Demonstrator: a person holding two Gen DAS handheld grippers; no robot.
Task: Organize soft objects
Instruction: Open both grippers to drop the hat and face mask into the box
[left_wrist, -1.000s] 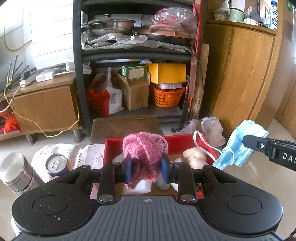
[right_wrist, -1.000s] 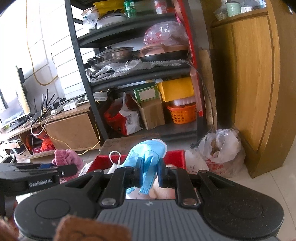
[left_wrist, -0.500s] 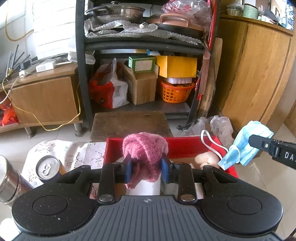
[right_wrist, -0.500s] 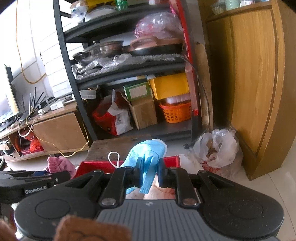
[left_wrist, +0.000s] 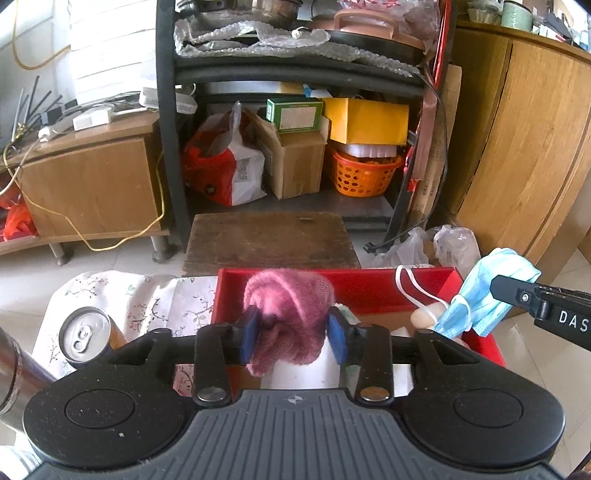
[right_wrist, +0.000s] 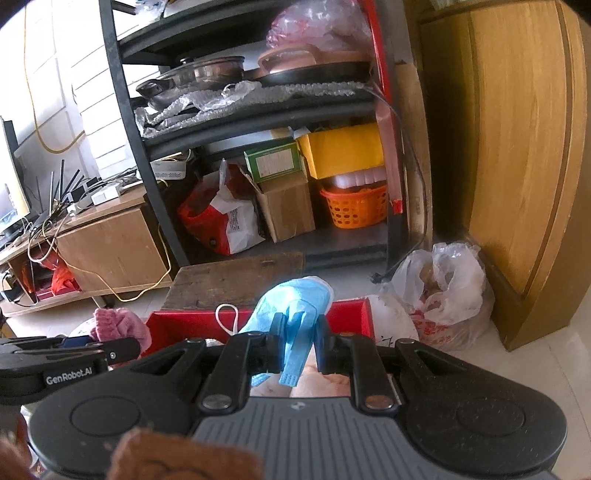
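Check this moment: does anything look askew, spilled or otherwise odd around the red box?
Nothing is spilled or damaged. One oddity: the face mask is pinched bunched up in the right tool, with its white ear loop dangling over the red box. The pink knit hat sits between the left tool's just-widened jaws.

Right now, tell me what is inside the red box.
The red box holds a pale, soft-looking lump by its right wall and something white near the front. The pink knit item in the left gripper covers the middle, so the rest of the floor is hidden.
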